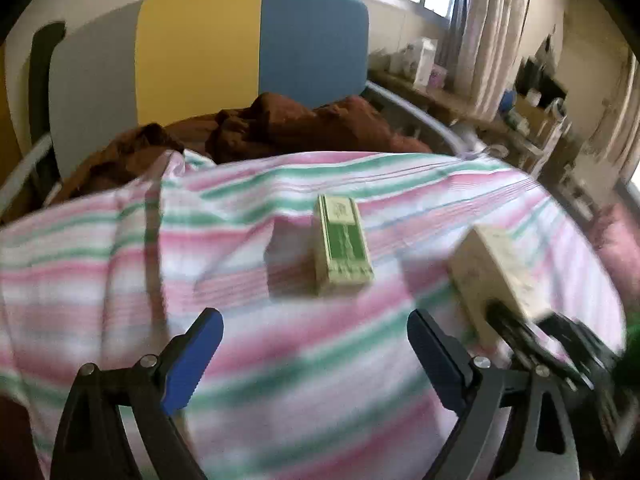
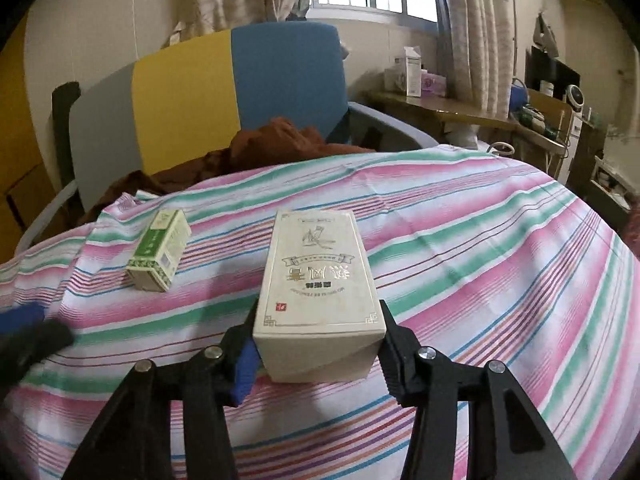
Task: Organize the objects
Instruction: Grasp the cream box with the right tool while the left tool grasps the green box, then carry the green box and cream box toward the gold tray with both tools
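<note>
Gripping the cream box [image 2: 318, 284], the right claw [image 2: 316, 360] clamps its near end.

Cream box [image 1: 500, 268] motion-blurred; left gripper [image 2: 28, 332] blurred, cut off by edge.

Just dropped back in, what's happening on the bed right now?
A person is tidying boxes on the striped sheet. The right tool is shut on the cream box, gripping its near end. The left tool is open and empty, pointed at the green box, which lies untouched on the sheet.
</note>
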A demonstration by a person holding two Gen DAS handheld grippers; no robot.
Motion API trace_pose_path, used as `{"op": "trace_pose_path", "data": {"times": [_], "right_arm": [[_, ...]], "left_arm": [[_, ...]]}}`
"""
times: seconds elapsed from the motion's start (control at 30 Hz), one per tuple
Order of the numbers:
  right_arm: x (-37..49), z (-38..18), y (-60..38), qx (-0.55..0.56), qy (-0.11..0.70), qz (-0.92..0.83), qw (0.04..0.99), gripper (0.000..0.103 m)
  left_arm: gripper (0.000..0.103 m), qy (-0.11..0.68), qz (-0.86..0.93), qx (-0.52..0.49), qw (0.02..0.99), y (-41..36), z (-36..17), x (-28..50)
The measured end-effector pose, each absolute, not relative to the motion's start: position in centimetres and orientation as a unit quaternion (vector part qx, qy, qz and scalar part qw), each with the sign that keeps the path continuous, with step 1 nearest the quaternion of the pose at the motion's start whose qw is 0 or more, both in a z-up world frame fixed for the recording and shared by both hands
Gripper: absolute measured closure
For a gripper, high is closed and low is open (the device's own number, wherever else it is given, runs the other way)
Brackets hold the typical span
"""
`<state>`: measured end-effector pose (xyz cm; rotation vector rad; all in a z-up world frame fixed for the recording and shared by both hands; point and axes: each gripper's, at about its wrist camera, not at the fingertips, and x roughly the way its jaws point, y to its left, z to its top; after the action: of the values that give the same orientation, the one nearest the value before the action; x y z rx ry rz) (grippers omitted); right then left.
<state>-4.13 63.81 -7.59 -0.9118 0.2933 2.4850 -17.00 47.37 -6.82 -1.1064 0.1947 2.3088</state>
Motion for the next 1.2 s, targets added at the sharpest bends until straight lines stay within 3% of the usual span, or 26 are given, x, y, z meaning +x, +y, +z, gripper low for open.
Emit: {"op": "trace_pose_path", "data": {"times": [0.23,0.47,0.73,0.87,1.2], "right_arm": [[-3.8,-8.0,64.5,-0.330,0.126,0.905,0.235,0.051],[-4.0,-8.2,64.3,-0.333,0.116,0.905,0.237,0.051],[-4.1,-8.2,64.2,-0.335,0.112,0.905,0.239,0.051],[-4.4,-8.5,64.4,-0.345,0.113,0.901,0.239,0.051],[-4.2,-8.3,64.2,-0.336,0.113,0.903,0.241,0.052]], "left_arm": [[0.011,0.149,0.873,-0.381,0.265,51.3,-8.4,-18.8],[0.058,0.150,0.861,-0.389,0.293,52.1,-9.3,-20.1],[0.061,0.143,0.846,-0.392,0.333,52.4,-9.5,-19.7],[0.073,0.141,0.854,-0.383,0.323,51.7,-9.3,-19.0],[0.073,0.161,0.868,-0.320,0.344,50.6,-7.7,-15.3]]}}
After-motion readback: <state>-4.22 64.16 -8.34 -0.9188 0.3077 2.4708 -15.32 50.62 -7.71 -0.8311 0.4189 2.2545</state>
